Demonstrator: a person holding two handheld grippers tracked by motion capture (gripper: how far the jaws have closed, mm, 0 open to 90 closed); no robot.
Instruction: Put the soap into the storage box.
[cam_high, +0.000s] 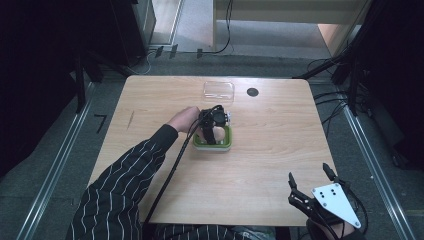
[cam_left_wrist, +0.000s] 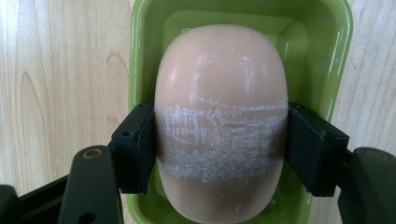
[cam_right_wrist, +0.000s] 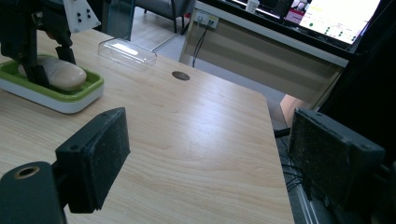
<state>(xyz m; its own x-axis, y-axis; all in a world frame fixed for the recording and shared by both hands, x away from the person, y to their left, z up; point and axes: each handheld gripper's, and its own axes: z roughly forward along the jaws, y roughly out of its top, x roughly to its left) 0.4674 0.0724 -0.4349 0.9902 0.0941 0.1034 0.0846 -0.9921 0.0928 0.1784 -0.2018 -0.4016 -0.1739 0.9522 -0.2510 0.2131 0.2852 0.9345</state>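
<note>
A pale pink oval soap bar (cam_left_wrist: 219, 121) lies in a green soap dish (cam_left_wrist: 327, 42) with a white base (cam_right_wrist: 60, 105) near the middle of the table. My left gripper (cam_high: 212, 131) points down into the dish and is shut on the soap; both black pads (cam_left_wrist: 137, 147) press its sides, where white scuff marks show. In the right gripper view the soap (cam_right_wrist: 60, 73) sits in the dish between the left gripper's jaws. My right gripper (cam_high: 309, 177) hovers at the table's near right corner, open, with nothing between its pads (cam_right_wrist: 95, 156).
A clear plastic lid (cam_high: 218, 91) lies behind the dish near the far edge, with a dark round hole (cam_high: 252, 92) in the tabletop to its right. A striped sleeve (cam_high: 125, 185) crosses the near left of the table. Cables run along the floor at right.
</note>
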